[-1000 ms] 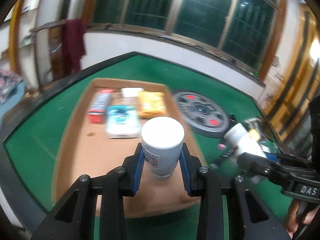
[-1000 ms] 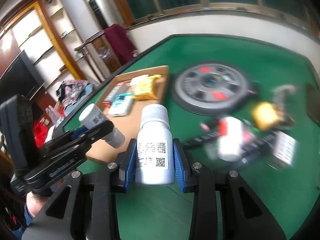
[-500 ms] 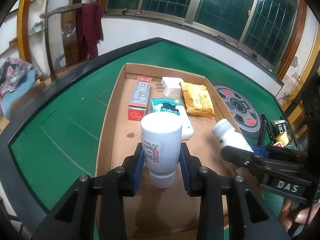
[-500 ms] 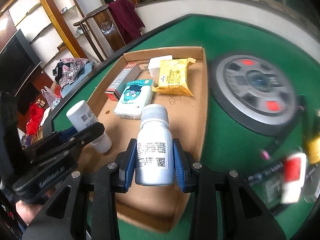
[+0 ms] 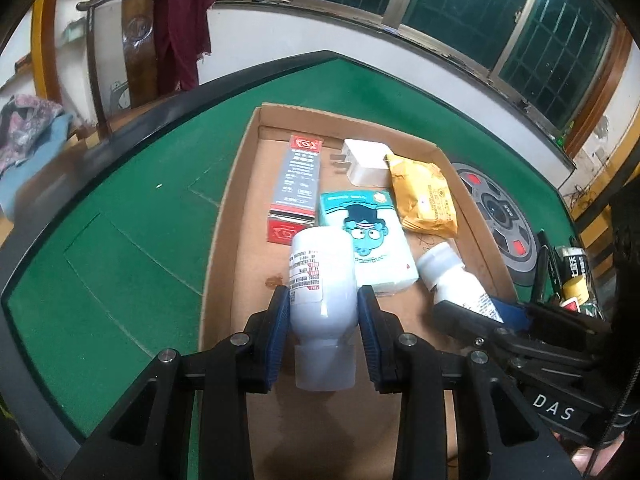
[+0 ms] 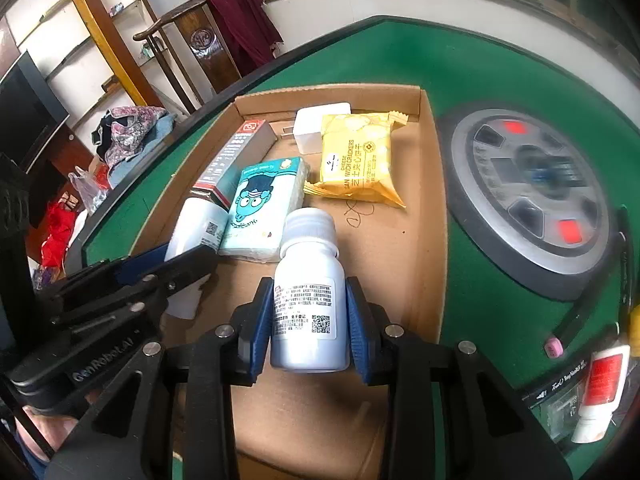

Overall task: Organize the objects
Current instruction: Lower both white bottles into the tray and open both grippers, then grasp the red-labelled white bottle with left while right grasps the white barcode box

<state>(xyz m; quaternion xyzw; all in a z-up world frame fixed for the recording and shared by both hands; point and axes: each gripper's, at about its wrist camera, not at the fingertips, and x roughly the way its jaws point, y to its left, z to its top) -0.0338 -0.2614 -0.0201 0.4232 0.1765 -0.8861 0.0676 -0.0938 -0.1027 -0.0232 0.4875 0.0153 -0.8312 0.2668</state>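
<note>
My left gripper (image 5: pixel 323 332) is shut on a white pill bottle (image 5: pixel 323 280) held upside down, cap toward me, over the near part of a shallow cardboard tray (image 5: pixel 224 216). My right gripper (image 6: pixel 308 320) is shut on a second white pill bottle (image 6: pixel 310 292) with a printed label, cap pointing away, over the same tray (image 6: pixel 424 184). Each gripper shows in the other's view: the right one (image 5: pixel 480 304) beside the left, the left one (image 6: pixel 188 256) beside the right. Inside the tray lie a red and grey box (image 5: pixel 298 184), a white charger (image 5: pixel 366 160), a yellow cracker pack (image 6: pixel 356 160) and a teal tissue pack (image 6: pixel 260 208).
The tray rests on a green felt table (image 5: pixel 120 240) with a dark rim. Right of the tray lies a grey weight plate (image 6: pixel 536 196). Pens, a white tube with a red label (image 6: pixel 600 384) and small packets crowd the table's right side. A wooden chair with a maroon cloth (image 5: pixel 176 28) stands behind.
Both grippers swung left from the cluttered right side and sank over the cardboard tray, each still gripping its bottle. The tray's contents now fill both views.
</note>
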